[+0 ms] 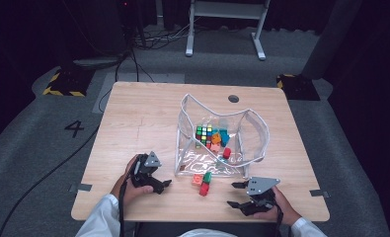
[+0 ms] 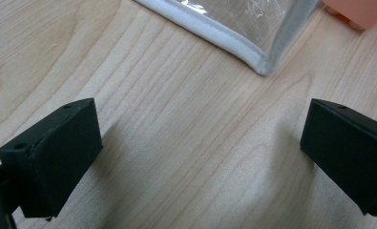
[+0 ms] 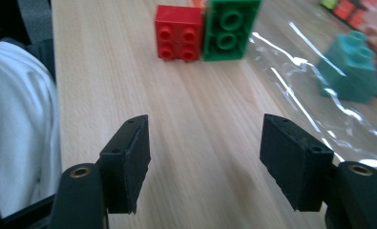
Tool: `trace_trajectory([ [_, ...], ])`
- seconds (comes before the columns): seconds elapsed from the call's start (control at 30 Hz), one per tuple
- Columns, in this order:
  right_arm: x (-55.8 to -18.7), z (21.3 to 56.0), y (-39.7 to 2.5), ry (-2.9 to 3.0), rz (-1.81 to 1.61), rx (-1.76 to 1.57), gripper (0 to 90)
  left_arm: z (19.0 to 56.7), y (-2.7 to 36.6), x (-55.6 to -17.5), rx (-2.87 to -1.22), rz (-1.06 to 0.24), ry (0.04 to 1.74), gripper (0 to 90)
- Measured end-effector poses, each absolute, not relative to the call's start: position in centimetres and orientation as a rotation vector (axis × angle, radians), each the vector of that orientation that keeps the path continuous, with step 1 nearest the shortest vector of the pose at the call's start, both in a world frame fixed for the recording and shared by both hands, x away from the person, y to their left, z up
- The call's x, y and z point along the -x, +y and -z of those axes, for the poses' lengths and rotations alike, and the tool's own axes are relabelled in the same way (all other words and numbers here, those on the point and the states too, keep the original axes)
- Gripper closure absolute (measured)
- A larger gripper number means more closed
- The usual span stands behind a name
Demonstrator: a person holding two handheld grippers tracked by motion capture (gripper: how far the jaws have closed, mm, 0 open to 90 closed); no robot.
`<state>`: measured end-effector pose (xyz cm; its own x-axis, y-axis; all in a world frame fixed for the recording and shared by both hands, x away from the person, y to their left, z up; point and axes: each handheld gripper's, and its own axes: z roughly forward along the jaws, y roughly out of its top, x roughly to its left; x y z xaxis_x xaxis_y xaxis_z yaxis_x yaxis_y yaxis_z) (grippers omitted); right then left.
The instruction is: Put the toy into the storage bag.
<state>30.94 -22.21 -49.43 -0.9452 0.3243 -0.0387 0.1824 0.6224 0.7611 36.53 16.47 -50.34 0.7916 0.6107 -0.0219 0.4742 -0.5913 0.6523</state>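
Red brick and green brick, touching, lie ahead of the right tool, jaws spread, empty.

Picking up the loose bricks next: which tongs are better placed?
Right, probably. The right tongs stand open, aimed straight at the red brick and green brick; the left tongs face the clear bag's corner.

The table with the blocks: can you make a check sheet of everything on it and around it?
Surface: light wooden table, with a round grommet hole.
Job's things: red, green and orange toy bricks lying outside the clear plastic pouch.
Clutter: colourful puzzle cube and more bricks inside the pouch.
Grippers: left claw open over bare wood; right claw open, facing the bricks.
Cables: black cable on the floor.
Surroundings: grey carpet, white frame legs, dark curtains.
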Motion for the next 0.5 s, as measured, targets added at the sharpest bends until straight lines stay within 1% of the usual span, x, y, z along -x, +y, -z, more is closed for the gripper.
trace_trajectory([
  [0.17, -30.5, 50.1, -19.4, 2.706, -1.198, -0.389, 35.5, 50.4, 16.5, -36.5, -2.314, -0.268, 0.799, 0.3],
  [0.43, -30.7, 50.3, -16.7, 2.681, -1.213, -0.375, 35.3, 50.4, 16.5, -36.5, -2.314, -0.268, 0.799, 0.3],
  [0.5, -30.5, 50.3, -16.2, 2.686, -1.208, -0.432, 34.8, 50.4, 16.5, -36.5, -2.314, -0.268, 0.799, 0.3],
])
